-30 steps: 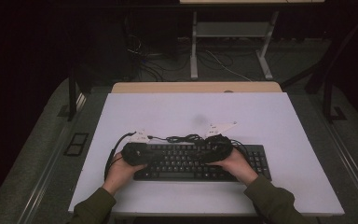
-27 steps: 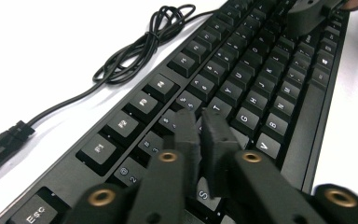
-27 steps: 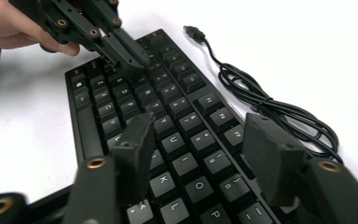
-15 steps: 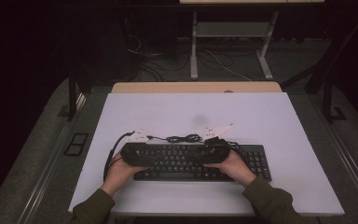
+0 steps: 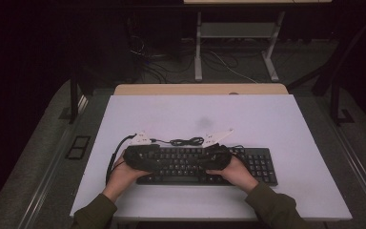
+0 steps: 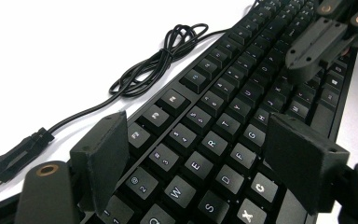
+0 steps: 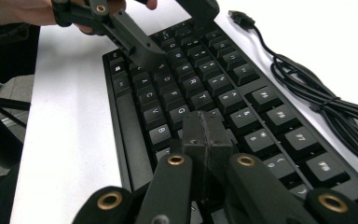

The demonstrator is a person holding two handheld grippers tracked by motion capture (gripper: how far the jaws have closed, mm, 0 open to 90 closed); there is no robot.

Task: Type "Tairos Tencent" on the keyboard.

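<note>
Black keyboard (image 5: 205, 164) at lower centre is worked: left gripper (image 6: 196, 154) spread wide, right gripper (image 7: 205, 135) closed for pressing keys, nothing gripped.

Keyboard (image 5: 262, 164): in the high view, left and middle key rows hidden under both hands and grippers; legends too small to read.

USB plug (image 6: 9, 161): cut off at the left edge of the left gripper view.

Cable (image 7: 326, 102): runs off the right edge of the right gripper view.

Surface (image 5: 267, 119): near edge partly covered by sleeves.
</note>
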